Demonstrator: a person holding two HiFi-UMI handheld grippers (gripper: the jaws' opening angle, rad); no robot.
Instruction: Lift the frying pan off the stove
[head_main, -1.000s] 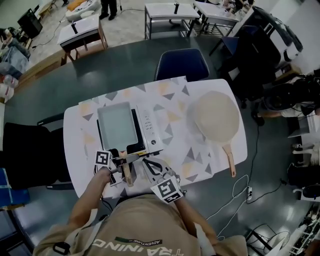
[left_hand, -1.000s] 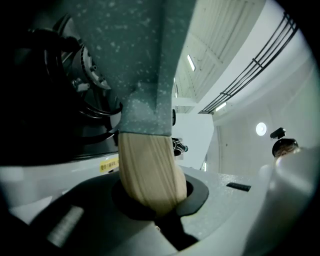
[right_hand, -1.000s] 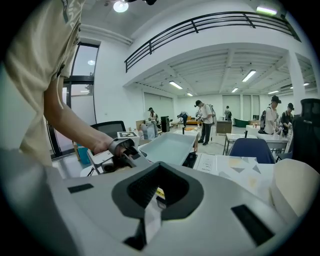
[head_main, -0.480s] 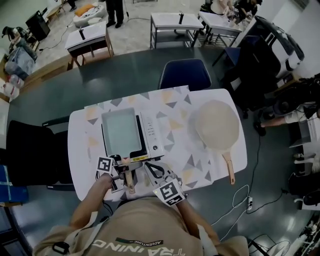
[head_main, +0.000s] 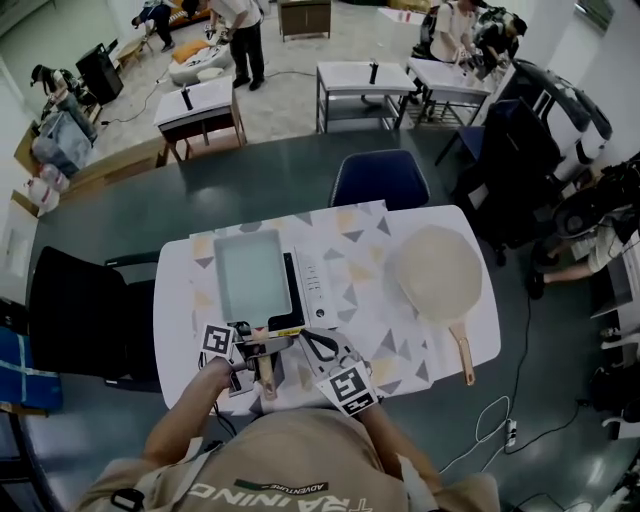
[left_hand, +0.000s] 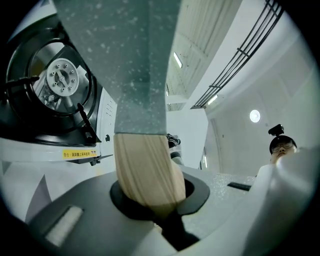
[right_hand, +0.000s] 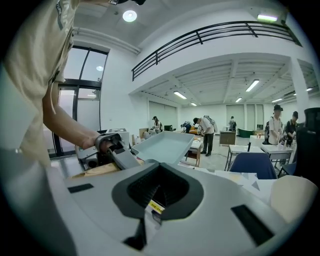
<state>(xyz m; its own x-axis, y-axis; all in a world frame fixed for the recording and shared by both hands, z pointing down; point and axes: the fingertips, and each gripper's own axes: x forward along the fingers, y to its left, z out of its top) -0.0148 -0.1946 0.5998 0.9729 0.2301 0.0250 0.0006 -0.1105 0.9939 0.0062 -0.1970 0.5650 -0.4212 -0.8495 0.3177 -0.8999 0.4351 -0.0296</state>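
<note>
Frying pan (head_main: 252, 275), rectangular and grey, reaches straight out ahead of the left gripper (head_main: 260, 345) in the head view, over the burner side of the white stove (head_main: 318, 285). Its inside shows only bare grey floor. Its wooden handle (head_main: 265, 368) runs back through that gripper's jaws. The right gripper (head_main: 310, 340) sits just beside the left one, on the side away from the pan, pointing at the stove's front edge. Well off to its right on the patterned table (head_main: 370, 300) lies a round pale pan (head_main: 437, 272), bottom up or lidded; which, I cannot tell.

From the left gripper view, the pan's speckled underside (left_hand: 135, 60) rises above the left gripper (left_hand: 160, 200), clear of the burner (left_hand: 62, 80) down to its left. The jaws clamp the wooden handle (left_hand: 145, 170) in their hollow; they have just been easing open a little, the handle between them.

From the right gripper view, the right gripper (right_hand: 157, 192) has its jaws drawn together with nothing gripped. Ahead and left of it the pan (right_hand: 165, 145) hangs raised and tilted, nothing in it, held by the left gripper (right_hand: 117, 150) in the person's hand (right_hand: 102, 142).
</note>
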